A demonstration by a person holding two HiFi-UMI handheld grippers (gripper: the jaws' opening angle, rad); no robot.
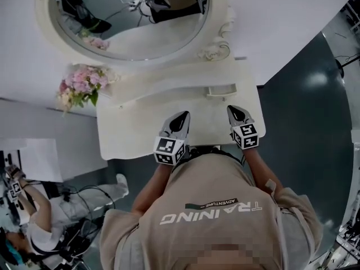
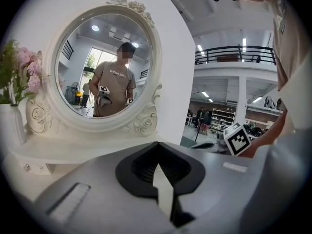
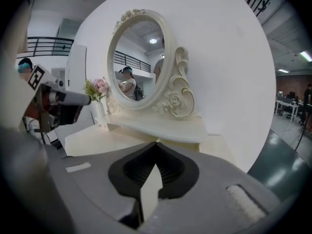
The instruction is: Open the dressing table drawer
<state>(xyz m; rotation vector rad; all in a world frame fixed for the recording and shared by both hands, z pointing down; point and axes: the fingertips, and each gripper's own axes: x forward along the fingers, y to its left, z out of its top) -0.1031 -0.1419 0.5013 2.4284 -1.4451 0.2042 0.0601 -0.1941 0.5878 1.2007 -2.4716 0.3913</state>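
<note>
Head view: you stand at a cream dressing table set against a white wall on a dark grey floor. Your left gripper and right gripper are over the near part of the tabletop, side by side and apart. Each has its jaws together, with nothing between them. Just ahead of the right gripper, one small drawer juts from the front of the raised shelf and looks slid out. Neither gripper touches it. Beyond it stands one oval mirror. One bunch of pink flowers sits ahead and to the left of your left gripper, and one other person is on the floor behind it and to its left.

Left gripper view: the jaws meet at their tips and hold nothing. The mirror rises straight ahead and reflects you. The flowers are off to its left. Low on the left, under the shelf, one drawer front with a small knob sits flush. To the right you see the right gripper's marker cube, and past it a lit hall with a railed balcony.

Right gripper view: the jaws are pressed together and empty. The shelf lies just beyond the tips, with the mirror above it. The flowers and your left gripper are off to the left.
</note>
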